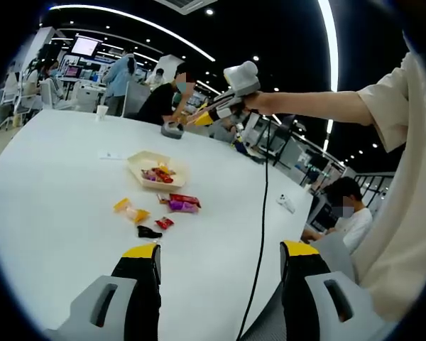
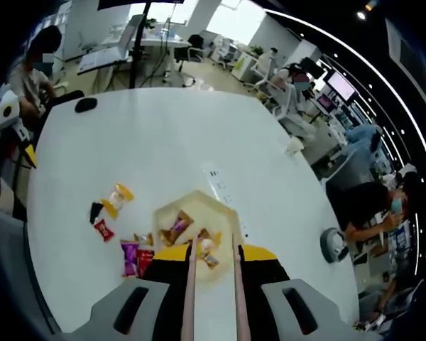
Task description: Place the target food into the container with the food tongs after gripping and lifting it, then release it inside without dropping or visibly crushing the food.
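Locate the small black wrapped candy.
In the left gripper view, the small black wrapped candy lies on the white table, beside the small red wrapped candy.

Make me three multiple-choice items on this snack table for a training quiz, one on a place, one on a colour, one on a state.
1. Where do the tongs point in the right gripper view?
A. at the black object at the table's far edge
B. over the tray
C. at the paper cup

2. What colour is the tray?
A. cream
B. blue
C. black

3. How does the left gripper stand?
A. shut on a snack
B. shut on the tongs
C. open, holding nothing

Answers:
1 B, the tong tips end over the tray's near part, among the wrapped snacks.
2 A, its rim reads pale cream against the white table.
3 C, its two yellow-tipped jaws are wide apart with bare table between them, while the right gripper holds the tongs.
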Demonstrator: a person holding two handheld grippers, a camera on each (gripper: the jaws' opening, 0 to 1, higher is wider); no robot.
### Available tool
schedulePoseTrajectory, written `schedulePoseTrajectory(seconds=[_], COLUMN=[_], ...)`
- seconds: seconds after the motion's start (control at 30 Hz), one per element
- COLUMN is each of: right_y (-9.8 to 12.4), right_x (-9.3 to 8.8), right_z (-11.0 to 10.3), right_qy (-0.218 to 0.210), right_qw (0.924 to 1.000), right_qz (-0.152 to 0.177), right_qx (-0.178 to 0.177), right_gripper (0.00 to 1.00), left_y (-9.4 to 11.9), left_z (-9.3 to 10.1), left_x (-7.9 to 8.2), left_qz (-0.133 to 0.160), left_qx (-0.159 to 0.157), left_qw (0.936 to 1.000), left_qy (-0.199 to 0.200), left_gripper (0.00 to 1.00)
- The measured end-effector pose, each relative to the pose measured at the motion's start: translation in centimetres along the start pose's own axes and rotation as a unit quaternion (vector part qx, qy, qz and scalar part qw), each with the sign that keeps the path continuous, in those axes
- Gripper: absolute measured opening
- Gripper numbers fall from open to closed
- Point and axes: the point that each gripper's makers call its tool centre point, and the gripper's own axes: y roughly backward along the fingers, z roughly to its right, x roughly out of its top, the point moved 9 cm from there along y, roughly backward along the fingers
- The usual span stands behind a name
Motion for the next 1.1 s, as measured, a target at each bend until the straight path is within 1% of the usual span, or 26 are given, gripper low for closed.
schedulePoseTrajectory(seconds=[0.1,0.27,0.3,0.37,0.43,0.47,0.63,0.8,0.9,1.1], right_y=[0.0,-0.2,-0.6,-0.6,-1.0,-1.5,-2.2,-2.9,-3.1,-3.3], right_x=[-0.1,-0.7,-0.9,-0.9,-1.4,-1.8,-2.2,-3.2,-3.6,-4.1], right_z=[-0.5,-1.2,-1.5,-2.1,-2.8,-3.6,-5.6,-7.5,-8.6,-10.2], right_qy=[0.001,-0.003,-0.004,-0.006,-0.009,-0.009,-0.011,-0.023,-0.022,-0.028], right_qw=[1.0000,0.9999,0.9999,0.9998,0.9996,0.9994,0.9985,0.9972,0.9964,0.9951], right_qz=[0.000,-0.004,-0.004,-0.005,-0.006,-0.009,-0.014,-0.022,-0.027,-0.032], right_qx=[0.002,0.013,0.015,0.019,0.026,0.033,0.051,0.068,0.077,0.089], right_gripper=[0.25,0.25,0.25,0.25,0.25,0.25,0.25,0.25,0.25,0.25], left_y=[0.0,0.0,0.0,-0.1,-0.1,-0.2,-0.1,0.0,0.1,-0.1], left_z=[0.0,0.0,0.1,0.1,0.0,0.1,0.0,-0.1,-0.1,0.0], left_x=[-0.1,-0.3,-0.3,-0.3,-0.4,-0.4,-0.4,-0.6,-0.6,-0.7], left_qz=[-0.001,-0.004,-0.004,-0.004,-0.005,-0.006,-0.008,-0.009,-0.009,-0.014], left_qx=[0.000,-0.001,-0.001,-0.001,-0.001,-0.002,-0.002,0.002,0.002,0.000], left_qw=[1.0000,1.0000,1.0000,1.0000,1.0000,1.0000,1.0000,1.0000,1.0000,0.9999], left_qy=[0.000,0.001,0.001,0.001,0.001,0.001,0.000,0.003,0.002,0.002], left_gripper=[0.67,0.67,0.67,0.67,0.67,0.67,0.67,0.67,0.67,0.67])
